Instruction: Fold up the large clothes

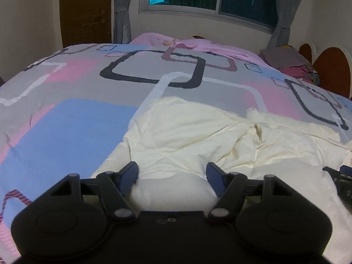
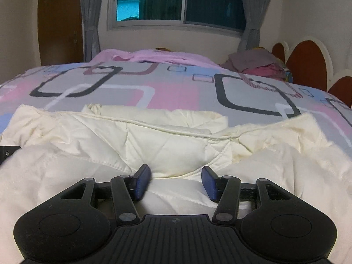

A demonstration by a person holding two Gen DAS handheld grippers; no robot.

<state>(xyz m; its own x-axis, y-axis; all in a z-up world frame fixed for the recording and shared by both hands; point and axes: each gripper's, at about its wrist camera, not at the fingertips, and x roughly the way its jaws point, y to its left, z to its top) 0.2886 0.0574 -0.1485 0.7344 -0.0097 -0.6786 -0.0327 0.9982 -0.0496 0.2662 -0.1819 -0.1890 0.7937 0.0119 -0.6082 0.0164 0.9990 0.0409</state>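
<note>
Patterned bedspread (image 1: 66, 127) backs a cream jacket (image 1: 187, 132); left gripper (image 1: 172, 176) and right gripper (image 2: 176, 181) each straddle a puffy fold, jaws half-wide, apparently poised to pinch.

Dim, even indoor light with a cool cast; no hard shadows on the bedspread (image 1: 72, 118). Window (image 2: 176, 0) dark, only a teal patch at its left pane, adding little light. Strong fisheye bending: wall lines bowed, black vignette in the corners. Soft blur on the cream garment (image 2: 171, 145) nearest the lens, sharper farther off. Mild overexposure on its white folds. Grainy, low contrast in both views.
</note>
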